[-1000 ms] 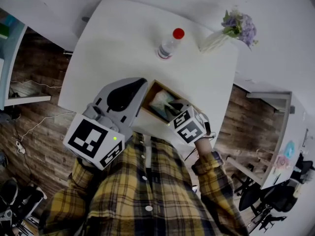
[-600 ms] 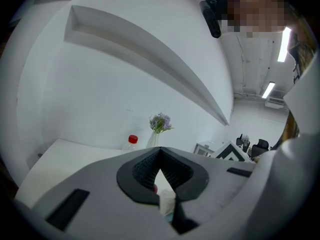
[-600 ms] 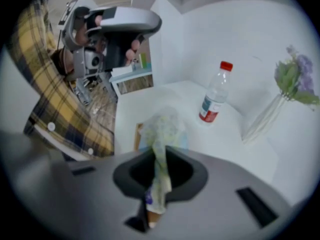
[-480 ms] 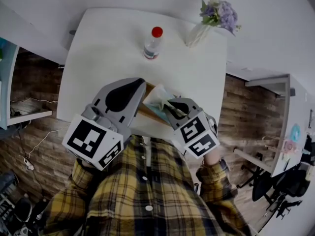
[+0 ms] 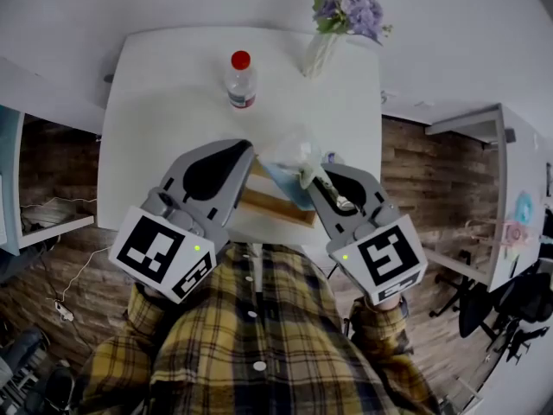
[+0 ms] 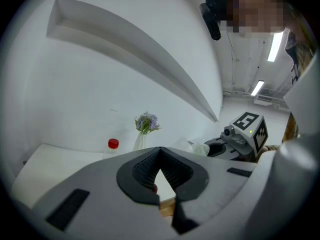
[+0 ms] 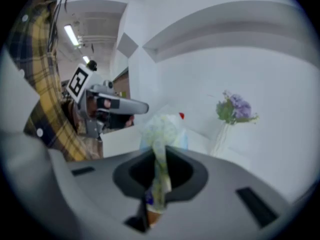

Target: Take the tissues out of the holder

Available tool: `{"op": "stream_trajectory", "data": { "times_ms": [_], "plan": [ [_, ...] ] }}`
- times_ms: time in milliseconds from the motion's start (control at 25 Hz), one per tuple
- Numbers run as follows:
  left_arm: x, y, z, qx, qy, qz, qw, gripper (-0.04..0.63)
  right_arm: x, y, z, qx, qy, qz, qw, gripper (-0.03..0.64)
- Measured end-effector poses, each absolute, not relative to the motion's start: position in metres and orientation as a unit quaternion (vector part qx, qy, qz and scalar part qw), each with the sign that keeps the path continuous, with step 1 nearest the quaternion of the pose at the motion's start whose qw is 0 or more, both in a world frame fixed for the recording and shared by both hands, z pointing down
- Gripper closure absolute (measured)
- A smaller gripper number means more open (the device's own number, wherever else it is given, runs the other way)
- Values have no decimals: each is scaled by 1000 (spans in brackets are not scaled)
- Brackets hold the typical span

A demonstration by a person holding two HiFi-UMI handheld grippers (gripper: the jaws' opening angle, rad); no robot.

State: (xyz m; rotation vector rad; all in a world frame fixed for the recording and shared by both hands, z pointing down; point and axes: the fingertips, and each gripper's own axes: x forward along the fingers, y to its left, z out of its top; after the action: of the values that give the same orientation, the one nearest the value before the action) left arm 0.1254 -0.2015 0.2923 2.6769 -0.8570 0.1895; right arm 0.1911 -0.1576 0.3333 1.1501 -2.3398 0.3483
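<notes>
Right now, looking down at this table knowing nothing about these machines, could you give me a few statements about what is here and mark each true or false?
1. The right gripper is shut on the soft pale pack of tissues. True.
2. The clear plastic bottle has a blue cap. False: its cap is red.
3. The glass vase holds purple flowers. True.
4. The bottle lies on its side on the white table. False: it stands upright.
5. The person wears a plain white shirt. False: the shirt is yellow and dark plaid.
</notes>
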Motion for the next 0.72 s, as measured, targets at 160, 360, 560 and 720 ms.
{"op": "stream_trajectory", "data": {
  "times_ms": [160, 360, 560, 720],
  "plan": [
    [133, -200, 291, 940, -294, 69, 160, 591, 212, -157, 311, 465, -852, 137, 196, 578],
    [144, -199, 291, 942, -288, 65, 162, 591, 238, -158, 297, 511, -836, 154, 126, 578],
    [148, -202, 290, 944, -283, 62, 160, 591, 247, -157, 296, 523, -830, 162, 105, 578],
    [148, -202, 289, 943, -285, 61, 158, 591, 249, -157, 294, 522, -831, 165, 94, 578]
  ]
}}
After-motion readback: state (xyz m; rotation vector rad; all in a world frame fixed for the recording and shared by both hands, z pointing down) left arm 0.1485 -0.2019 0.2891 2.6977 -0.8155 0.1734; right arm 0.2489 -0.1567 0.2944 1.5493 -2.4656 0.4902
